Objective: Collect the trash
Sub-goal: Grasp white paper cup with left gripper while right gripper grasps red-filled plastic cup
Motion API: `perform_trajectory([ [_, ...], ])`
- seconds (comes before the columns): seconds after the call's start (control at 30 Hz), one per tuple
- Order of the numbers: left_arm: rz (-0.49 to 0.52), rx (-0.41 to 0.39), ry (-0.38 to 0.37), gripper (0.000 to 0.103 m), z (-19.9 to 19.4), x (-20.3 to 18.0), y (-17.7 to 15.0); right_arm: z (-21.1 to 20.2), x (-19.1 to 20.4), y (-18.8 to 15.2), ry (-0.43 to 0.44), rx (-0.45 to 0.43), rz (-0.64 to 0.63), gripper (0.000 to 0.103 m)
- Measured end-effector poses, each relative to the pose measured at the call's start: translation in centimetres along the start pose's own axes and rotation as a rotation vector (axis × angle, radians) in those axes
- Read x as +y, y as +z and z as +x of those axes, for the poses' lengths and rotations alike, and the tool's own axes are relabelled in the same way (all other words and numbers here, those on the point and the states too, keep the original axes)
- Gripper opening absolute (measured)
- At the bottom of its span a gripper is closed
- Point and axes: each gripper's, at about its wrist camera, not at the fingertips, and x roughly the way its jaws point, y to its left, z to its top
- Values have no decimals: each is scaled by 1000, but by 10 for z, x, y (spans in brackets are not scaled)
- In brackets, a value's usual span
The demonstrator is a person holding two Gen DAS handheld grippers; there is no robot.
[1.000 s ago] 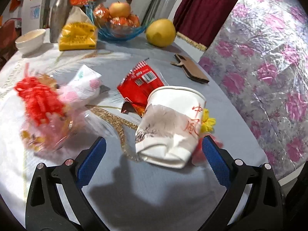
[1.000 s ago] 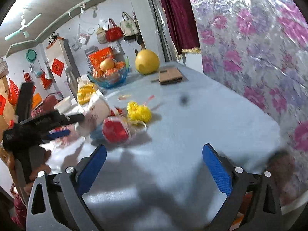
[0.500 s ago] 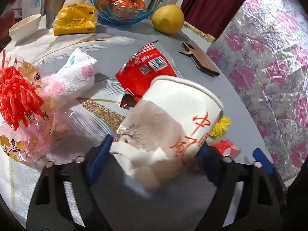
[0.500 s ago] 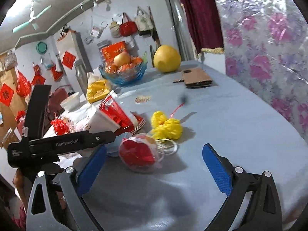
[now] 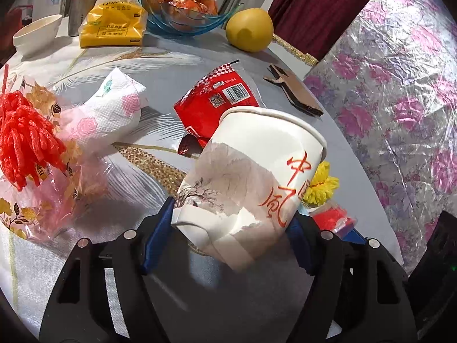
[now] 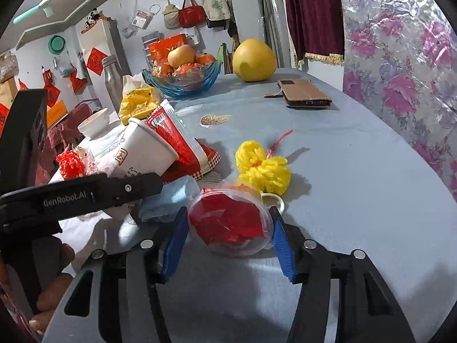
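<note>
A white paper cup (image 5: pixel 251 177) with red characters is tilted between the blue pads of my left gripper (image 5: pixel 231 214), which is shut on its lower part. In the right wrist view the same cup (image 6: pixel 142 151) shows behind the left gripper's finger (image 6: pixel 128 188). My right gripper (image 6: pixel 228 228) is closing on a clear plastic container (image 6: pixel 225 217) with red scraps inside, and both pads meet its sides. A yellow pompom (image 6: pixel 262 168), a red snack wrapper (image 5: pixel 220 97), a crumpled tissue (image 5: pixel 111 111) and a red tassel in a plastic bag (image 5: pixel 25 143) lie around on the table (image 6: pixel 357 171).
At the back stand a blue glass fruit bowl (image 6: pixel 182 77), a pomelo (image 6: pixel 254 60), a yellow packet (image 5: pixel 111 25), a white bowl (image 5: pixel 37 31) and a steel flask (image 6: pixel 111 80). A phone in a brown case (image 6: pixel 305 97) lies near the table's right edge.
My left gripper closed on the paper cup and tipped it up. My right gripper moved forward to the plastic container and its jaws narrowed onto it.
</note>
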Motion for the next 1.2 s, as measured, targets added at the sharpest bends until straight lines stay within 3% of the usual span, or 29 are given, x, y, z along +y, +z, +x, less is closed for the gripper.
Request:
perform_trajectory([
  [0.2,-2,0,-5,72,1,1,1,-26,-11,-17,49,-59,24,56],
  [0.4,25,1,-26,63,1,-3,0,-47,-16,-19,66,-102,30,56],
  [0.67,148,-155,47,59,-24,-27,-12,-64,-16,-21,62,-130,17,56],
  [0.83,204,-262,41,59,-45,-36,-24,-80,-17,-21,57,-161,20,56],
  [1.2,251,-266,47,59,-70,-54,-62,-123,-22,-38,44,-210,25,56],
])
